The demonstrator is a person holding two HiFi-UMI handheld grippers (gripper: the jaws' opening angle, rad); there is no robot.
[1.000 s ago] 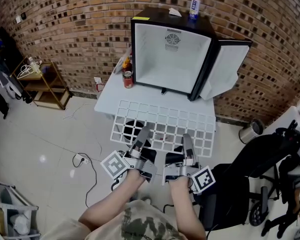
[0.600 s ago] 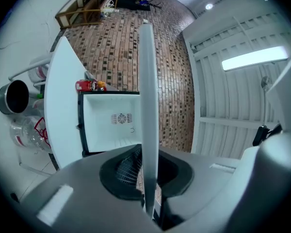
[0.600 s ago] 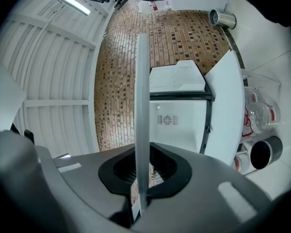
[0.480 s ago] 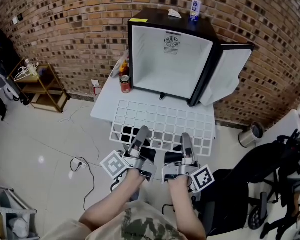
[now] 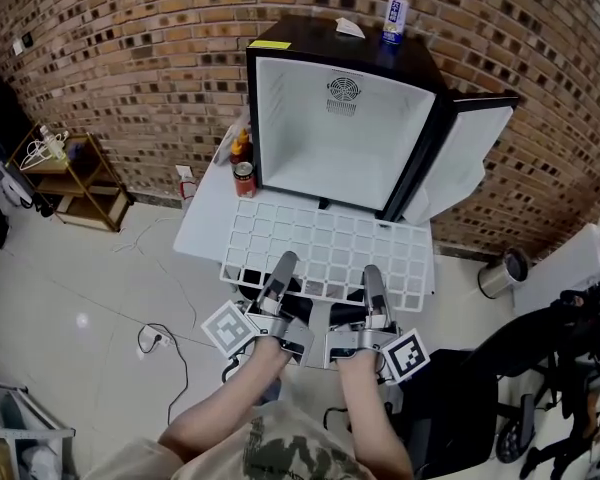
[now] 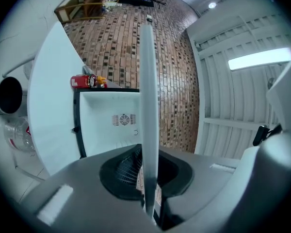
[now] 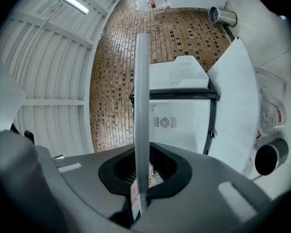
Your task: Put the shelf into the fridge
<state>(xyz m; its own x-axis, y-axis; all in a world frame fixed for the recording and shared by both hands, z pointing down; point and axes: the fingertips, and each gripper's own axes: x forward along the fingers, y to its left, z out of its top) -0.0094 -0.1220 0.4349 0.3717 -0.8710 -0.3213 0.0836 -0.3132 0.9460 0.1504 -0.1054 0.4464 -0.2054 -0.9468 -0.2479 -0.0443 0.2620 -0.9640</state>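
while left gripper (image 5: 283, 264) and right gripper (image 5: 372, 274) clamp its 6 o'clock edge, the wire shelf (image 5: 330, 240) hangs level before the fridge (image 5: 330, 138) at 12 o'clock, likely light and stiff, best held wide apart.

Bright, even indoor light is coming from ceiling strip lamp (image 6: 259, 58); floor (image 5: 83, 320) is glaring slightly. Gripper views are warping w/ fisheye, corners going black, shelf (image 6: 148, 106) edge blurring.
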